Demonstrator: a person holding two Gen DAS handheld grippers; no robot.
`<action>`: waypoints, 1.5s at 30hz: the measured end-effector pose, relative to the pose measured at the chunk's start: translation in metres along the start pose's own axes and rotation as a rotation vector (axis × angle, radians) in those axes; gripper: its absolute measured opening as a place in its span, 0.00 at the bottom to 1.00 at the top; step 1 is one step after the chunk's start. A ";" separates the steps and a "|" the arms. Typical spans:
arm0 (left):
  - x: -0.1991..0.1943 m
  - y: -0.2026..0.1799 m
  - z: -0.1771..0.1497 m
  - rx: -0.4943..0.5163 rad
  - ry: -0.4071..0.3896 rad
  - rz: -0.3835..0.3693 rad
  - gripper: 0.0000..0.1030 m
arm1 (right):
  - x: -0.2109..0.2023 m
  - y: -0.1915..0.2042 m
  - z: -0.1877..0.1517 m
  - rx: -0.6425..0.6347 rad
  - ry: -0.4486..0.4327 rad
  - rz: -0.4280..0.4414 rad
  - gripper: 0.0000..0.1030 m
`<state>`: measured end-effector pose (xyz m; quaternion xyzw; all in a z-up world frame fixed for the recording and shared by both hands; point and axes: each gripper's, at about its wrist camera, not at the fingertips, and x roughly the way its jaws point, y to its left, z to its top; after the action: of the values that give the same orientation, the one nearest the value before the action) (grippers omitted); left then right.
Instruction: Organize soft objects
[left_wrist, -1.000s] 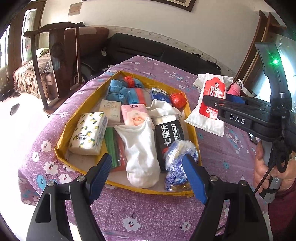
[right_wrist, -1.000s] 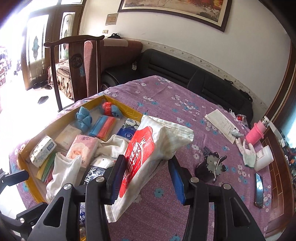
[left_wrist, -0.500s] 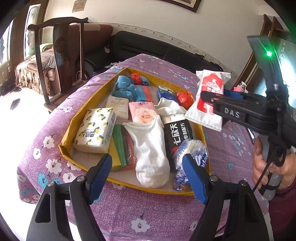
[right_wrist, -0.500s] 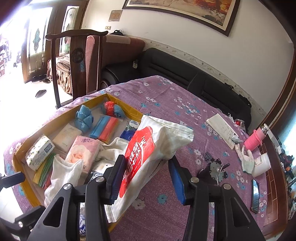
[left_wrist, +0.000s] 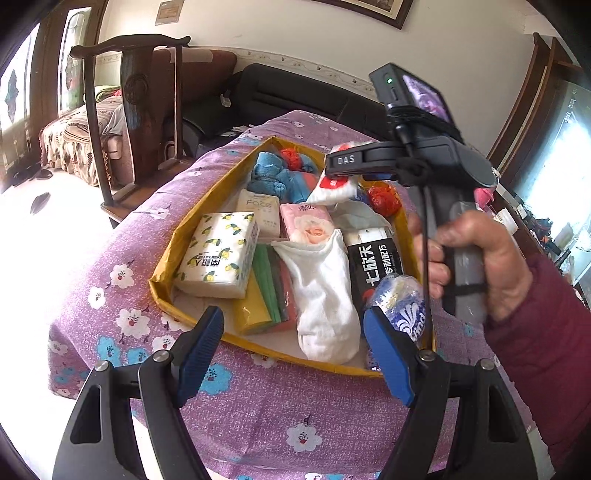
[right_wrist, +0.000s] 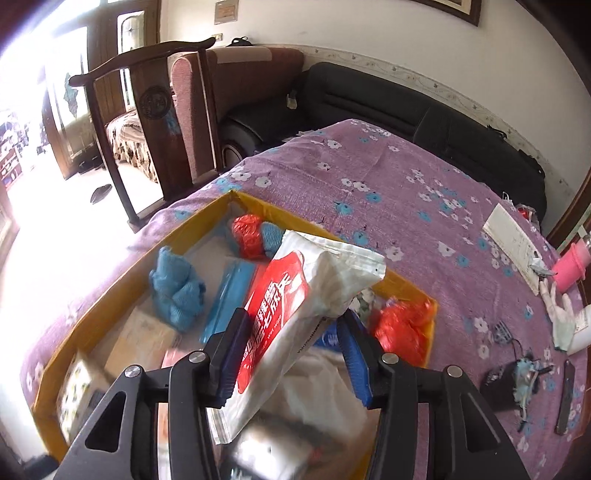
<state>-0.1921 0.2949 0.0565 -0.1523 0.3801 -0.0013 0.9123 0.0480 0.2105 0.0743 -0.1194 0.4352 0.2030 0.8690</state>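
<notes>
Your right gripper (right_wrist: 291, 354) clamps the wet-wipes pack (right_wrist: 306, 306) above the yellow tray's (right_wrist: 110, 273) far end; the left gripper (left_wrist: 291, 354) hangs open nearer.

Wooden chair (left_wrist: 140, 110), black sofa (right_wrist: 388, 107) (behind table), pink cup (right_wrist: 570, 264)
</notes>
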 end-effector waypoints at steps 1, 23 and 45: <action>-0.001 -0.001 0.000 0.002 -0.001 0.000 0.75 | 0.003 -0.002 0.001 0.015 0.012 0.013 0.58; -0.039 -0.071 -0.003 0.111 -0.239 0.246 0.92 | -0.131 -0.083 -0.111 0.142 -0.160 0.015 0.73; -0.046 -0.129 -0.010 0.134 -0.320 0.374 1.00 | -0.174 -0.065 -0.209 0.010 -0.248 -0.129 0.82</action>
<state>-0.2170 0.1742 0.1176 -0.0170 0.2515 0.1664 0.9533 -0.1638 0.0289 0.0927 -0.1168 0.3168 0.1577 0.9280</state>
